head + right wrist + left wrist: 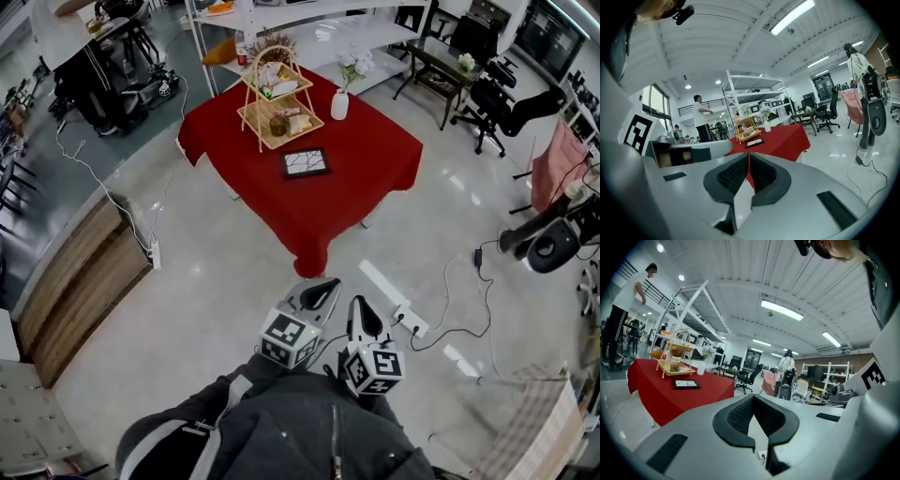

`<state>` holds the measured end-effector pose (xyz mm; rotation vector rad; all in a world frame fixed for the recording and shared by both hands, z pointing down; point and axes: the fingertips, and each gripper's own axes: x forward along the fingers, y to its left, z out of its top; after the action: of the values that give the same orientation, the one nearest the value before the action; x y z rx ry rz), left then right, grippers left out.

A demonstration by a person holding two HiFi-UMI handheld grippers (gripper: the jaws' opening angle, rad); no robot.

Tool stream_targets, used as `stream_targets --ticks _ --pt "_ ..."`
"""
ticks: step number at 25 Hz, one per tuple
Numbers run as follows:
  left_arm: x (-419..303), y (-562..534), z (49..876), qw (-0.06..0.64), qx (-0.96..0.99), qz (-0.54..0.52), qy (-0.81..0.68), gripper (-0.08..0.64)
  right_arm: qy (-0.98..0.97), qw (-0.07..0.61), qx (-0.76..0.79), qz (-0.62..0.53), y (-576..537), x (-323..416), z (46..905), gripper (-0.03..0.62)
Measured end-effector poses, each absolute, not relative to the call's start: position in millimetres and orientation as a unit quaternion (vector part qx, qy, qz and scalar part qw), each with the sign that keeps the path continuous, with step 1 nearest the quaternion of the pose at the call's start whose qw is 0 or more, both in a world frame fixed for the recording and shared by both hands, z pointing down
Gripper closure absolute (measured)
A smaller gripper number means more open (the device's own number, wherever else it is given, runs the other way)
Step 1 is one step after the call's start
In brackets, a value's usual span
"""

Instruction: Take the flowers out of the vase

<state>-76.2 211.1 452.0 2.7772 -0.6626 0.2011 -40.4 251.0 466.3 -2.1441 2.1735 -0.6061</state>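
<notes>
Head view looks steeply down on two grippers held side by side low in the frame, above the person's dark grey jacket [309, 431]. On the person's left, the left hand-held gripper [317, 292] has smooth grey plastic jaws lined with black ribbed pads. In the left gripper view these are clenched tip to tip, with nothing between them. Beside it, the right hand-held gripper [362, 315] is clenched too and empty. The right gripper view shows only a hairline slit between its pads. Each carries a white cube with black square markers.

A white power strip [412, 323] with a trailing cable lies on the glossy pale floor [234, 272] near the right one. Both point across that floor toward a desk [375, 164] draped in a red cloth, well apart from them.

The vase [339, 104] is small, white, smooth and bottle-shaped. It stands upright near the desk's far edge, far ahead of both sets of jaws. The flowers [355, 66], pale with green leaves, rise from its neck. To the vase's left stands a two-tier basket stand [278, 94] of light tan wicker, holding small items. In front of the stand, a flat black rectangular frame [305, 162] lies on the cloth.
</notes>
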Motion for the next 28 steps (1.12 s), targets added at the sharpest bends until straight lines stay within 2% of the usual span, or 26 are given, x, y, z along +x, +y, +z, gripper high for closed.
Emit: stream_targets --ticks 28 --pt "-17.1 32.5 449.4 0.137 0.964 0.061 -0.22 0.552 0.7 0.005 -0.686 -0.199 76.0 11.4 473.0 0.58"
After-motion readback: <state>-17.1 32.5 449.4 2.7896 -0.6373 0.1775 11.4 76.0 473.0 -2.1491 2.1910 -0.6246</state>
